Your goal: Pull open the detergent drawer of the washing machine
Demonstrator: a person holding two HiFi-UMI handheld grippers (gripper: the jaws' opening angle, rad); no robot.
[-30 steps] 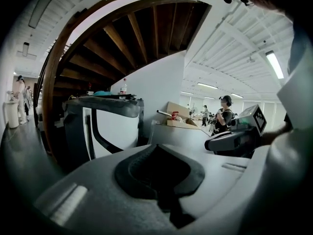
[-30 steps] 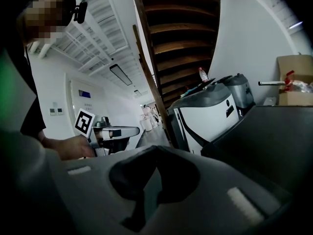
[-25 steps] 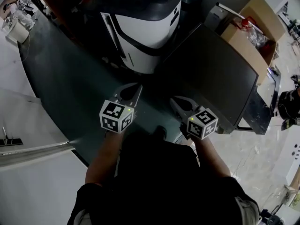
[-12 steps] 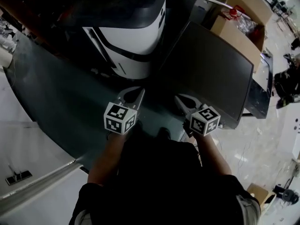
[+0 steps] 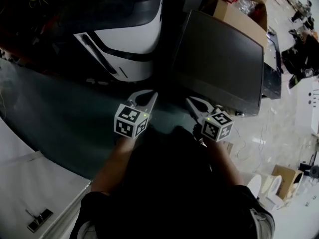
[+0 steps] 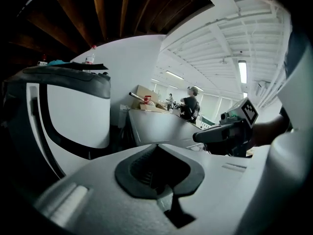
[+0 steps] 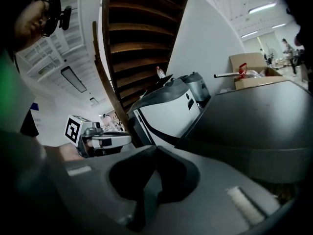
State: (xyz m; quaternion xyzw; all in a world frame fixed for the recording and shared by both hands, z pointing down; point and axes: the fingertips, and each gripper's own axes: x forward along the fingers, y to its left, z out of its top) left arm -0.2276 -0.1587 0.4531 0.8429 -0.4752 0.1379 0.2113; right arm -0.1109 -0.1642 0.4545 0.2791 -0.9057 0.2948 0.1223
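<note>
My left gripper (image 5: 151, 95) and right gripper (image 5: 190, 100) are both shut and empty, held side by side in front of the person's body. Ahead of the left one stands a rounded white machine with a dark top and dark stripe (image 5: 124, 39), also seen in the left gripper view (image 6: 73, 111) and the right gripper view (image 7: 166, 111). Ahead of the right one is a dark grey flat-topped appliance (image 5: 219, 59) (image 7: 264, 116). Neither gripper touches either appliance. No detergent drawer can be made out. Each gripper view catches the other gripper: the right (image 6: 230, 133), the left (image 7: 100, 140).
A dark mat (image 5: 60, 113) covers the floor under the grippers. An open cardboard box (image 5: 239, 9) with clutter stands behind the grey appliance. A wooden staircase (image 7: 137, 33) rises above the white machine. A seated person (image 6: 188, 104) is far off; pale tiled floor (image 5: 279, 143) lies right.
Both grippers have come forward and lower, toward the two appliances, and stayed shut. The head view has swung, so the appliances sit closer and further left in the picture.
</note>
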